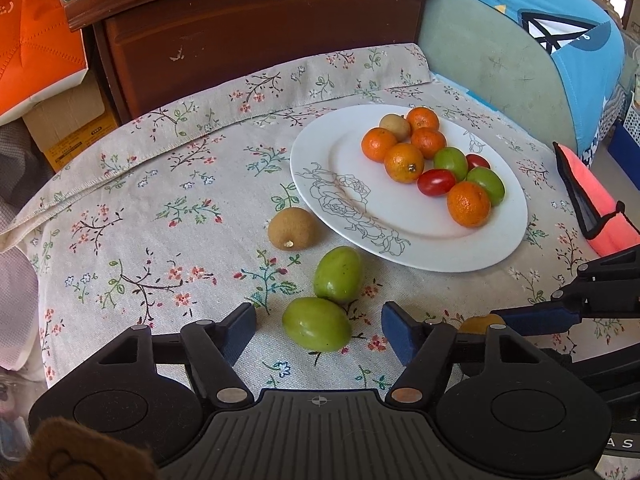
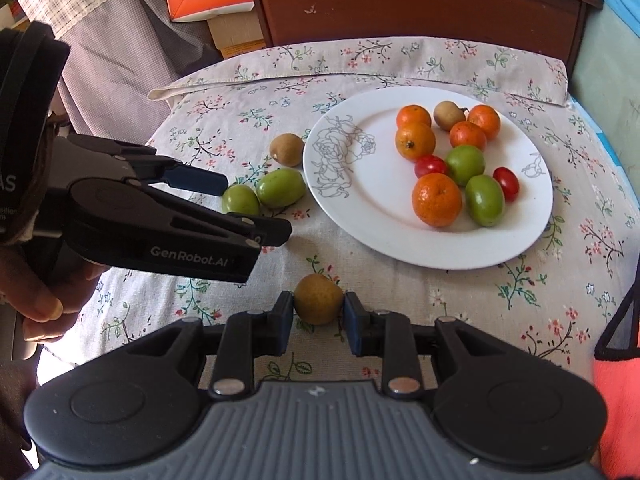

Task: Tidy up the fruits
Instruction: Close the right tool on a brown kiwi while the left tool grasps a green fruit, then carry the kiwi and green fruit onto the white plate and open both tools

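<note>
This looks like a lived-in home: a floral-printed cloth (image 1: 168, 184) covers the table, a dark brown wooden cabinet (image 1: 256, 40) stands behind it beside orange-and-white cardboard boxes (image 1: 36, 36), and a white rose-patterned plate (image 2: 380, 216) holds small fruit.

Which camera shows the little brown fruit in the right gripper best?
The right wrist view: the brown fruit sits whole between the right gripper pads. The left wrist view shows only a sliver behind the left gripper's finger.
</note>
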`<state>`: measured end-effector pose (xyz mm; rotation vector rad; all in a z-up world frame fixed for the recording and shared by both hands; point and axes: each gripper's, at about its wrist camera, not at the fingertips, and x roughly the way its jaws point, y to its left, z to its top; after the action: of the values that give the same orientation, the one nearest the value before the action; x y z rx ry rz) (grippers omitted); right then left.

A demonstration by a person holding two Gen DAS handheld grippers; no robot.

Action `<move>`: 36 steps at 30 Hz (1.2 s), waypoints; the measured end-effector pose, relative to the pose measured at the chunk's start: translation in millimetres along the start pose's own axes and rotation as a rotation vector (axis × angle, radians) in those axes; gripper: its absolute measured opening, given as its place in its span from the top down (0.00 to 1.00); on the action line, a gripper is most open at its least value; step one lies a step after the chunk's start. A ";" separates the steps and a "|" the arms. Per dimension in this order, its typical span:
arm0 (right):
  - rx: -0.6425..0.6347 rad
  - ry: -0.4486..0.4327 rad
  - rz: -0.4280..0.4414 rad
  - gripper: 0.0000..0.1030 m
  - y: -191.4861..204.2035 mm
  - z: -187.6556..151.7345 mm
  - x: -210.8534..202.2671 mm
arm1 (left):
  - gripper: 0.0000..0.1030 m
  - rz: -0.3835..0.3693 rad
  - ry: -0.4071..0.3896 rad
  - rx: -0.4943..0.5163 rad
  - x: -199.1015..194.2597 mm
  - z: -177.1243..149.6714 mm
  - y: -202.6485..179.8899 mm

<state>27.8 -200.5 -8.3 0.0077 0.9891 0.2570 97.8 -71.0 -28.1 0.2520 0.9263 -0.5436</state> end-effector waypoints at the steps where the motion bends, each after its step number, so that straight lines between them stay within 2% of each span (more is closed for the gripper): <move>1: 0.003 0.000 0.002 0.73 -0.2 0.0 -0.2 | 0.42 0.004 -0.002 0.009 -0.2 -0.3 -0.9; 2: 0.006 0.000 0.003 0.73 -0.6 0.1 0.0 | 0.44 0.004 -0.005 0.012 -0.6 -0.6 -1.0; 4: 0.006 0.000 0.004 0.73 -0.5 0.2 0.0 | 0.60 0.001 -0.013 0.006 -2.3 -0.8 0.4; 6: 0.001 -0.002 0.002 0.73 0.0 0.1 -0.2 | 0.69 -0.006 -0.016 -0.006 -4.3 -0.6 2.9; 13: -0.002 -0.019 0.006 0.73 -0.6 3.3 -4.3 | 0.69 0.011 -0.015 -0.010 -10.4 -1.0 3.9; 29: -0.028 -0.167 -0.042 0.73 -21.3 26.8 -41.3 | 0.69 0.055 -0.171 0.072 -47.5 19.7 -13.1; 36: 0.011 -0.223 -0.103 0.73 -41.3 37.6 -49.7 | 0.69 0.053 -0.199 0.036 -44.4 29.6 -13.4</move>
<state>41.7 -247.2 48.3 -0.0047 0.7660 0.1524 89.6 -80.1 25.6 0.2497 0.7153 -0.5265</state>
